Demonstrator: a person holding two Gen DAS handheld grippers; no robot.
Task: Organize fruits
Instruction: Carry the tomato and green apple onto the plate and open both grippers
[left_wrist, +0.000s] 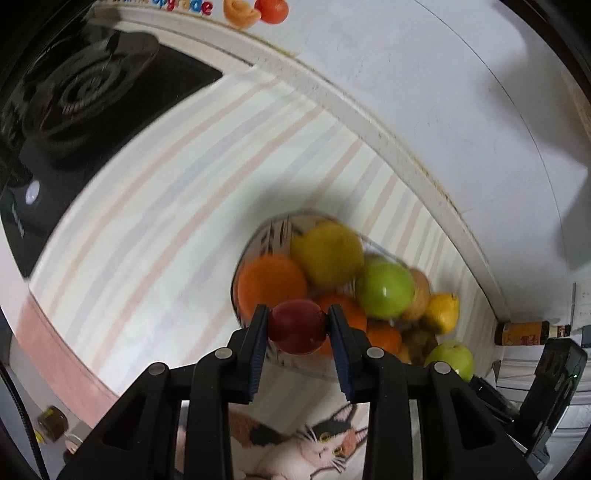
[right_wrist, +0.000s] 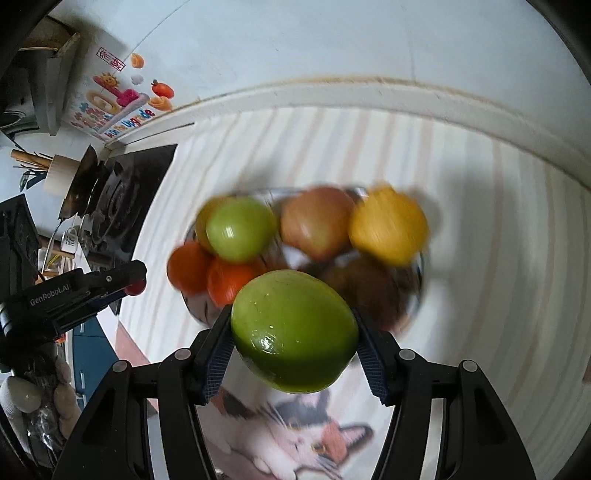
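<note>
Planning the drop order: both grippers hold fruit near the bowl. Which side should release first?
Probably left. The left gripper holds its small red fruit directly over the bowl. The right gripper grips a large green apple short of the near rim, over the cat print.

I see a small red apple (left_wrist: 296, 326) pinched in my left gripper (left_wrist: 297, 325), a big glossy green apple (right_wrist: 294, 329) in my right gripper (right_wrist: 294, 332). Beyond, a glass bowl (left_wrist: 255, 240) holds oranges, lemons, apples.
</note>
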